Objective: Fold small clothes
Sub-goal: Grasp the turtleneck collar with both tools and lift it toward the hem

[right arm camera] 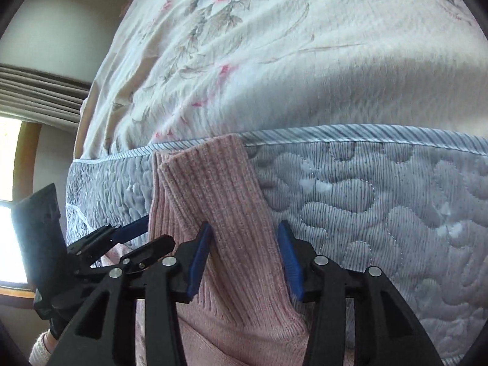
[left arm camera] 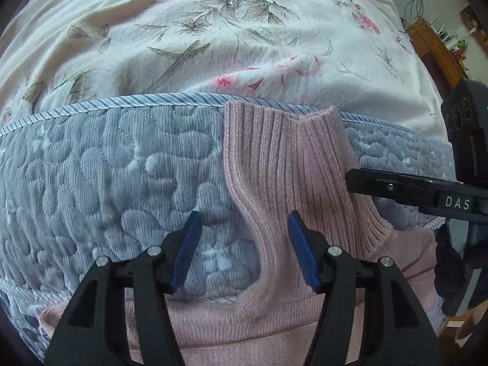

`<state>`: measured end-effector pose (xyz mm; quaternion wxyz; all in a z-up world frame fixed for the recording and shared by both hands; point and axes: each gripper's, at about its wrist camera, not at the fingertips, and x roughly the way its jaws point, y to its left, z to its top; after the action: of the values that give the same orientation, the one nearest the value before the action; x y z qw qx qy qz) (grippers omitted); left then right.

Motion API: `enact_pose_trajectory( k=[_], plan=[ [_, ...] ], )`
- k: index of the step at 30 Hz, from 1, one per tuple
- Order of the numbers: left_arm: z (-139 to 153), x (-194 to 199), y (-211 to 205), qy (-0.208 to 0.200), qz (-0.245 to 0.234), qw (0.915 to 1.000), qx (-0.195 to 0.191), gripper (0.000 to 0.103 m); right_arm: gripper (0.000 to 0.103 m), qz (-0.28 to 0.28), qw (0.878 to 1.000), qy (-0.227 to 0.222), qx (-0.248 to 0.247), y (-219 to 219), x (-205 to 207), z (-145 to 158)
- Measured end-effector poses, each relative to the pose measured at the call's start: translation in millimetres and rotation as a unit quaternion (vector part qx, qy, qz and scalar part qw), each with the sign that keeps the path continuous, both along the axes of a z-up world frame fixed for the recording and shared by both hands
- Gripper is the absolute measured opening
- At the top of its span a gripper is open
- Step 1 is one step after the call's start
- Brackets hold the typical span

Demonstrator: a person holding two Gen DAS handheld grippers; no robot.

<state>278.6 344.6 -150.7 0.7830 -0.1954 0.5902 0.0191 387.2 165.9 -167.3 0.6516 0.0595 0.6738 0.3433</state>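
I saw the pink ribbed sweater (left arm camera: 283,167) lying on the grey quilted pad (left arm camera: 106,167), its collar pointing away toward the floral blanket (left arm camera: 183,30). My left gripper (left arm camera: 244,250) and right gripper (right arm camera: 244,256) both had fingers spread, straddling the knit.

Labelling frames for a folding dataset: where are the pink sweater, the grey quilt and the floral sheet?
pink sweater (left arm camera: 283,164), left wrist view, ribbed collar.
grey quilt (left arm camera: 106,167), left wrist view, stitched surface.
floral sheet (right arm camera: 274,61), right wrist view, bare middle.
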Motion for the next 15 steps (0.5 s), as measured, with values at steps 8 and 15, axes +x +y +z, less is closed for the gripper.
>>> enact_pose_trajectory(
  k=[8,15],
  plan=[
    [10.9,5.7,4.4,-0.03,0.013,0.9992,-0.022,0.009,0.009,-0.018,0.998,-0.013,0.056,-26.1,-2.0,18.0],
    [55.7,-38.9,-1.4,-0.121,-0.033,0.9916,-0.032,0.008,0.009,0.038,0.991,-0.093,0.088,-53.3,-42.6,74.6]
  ],
)
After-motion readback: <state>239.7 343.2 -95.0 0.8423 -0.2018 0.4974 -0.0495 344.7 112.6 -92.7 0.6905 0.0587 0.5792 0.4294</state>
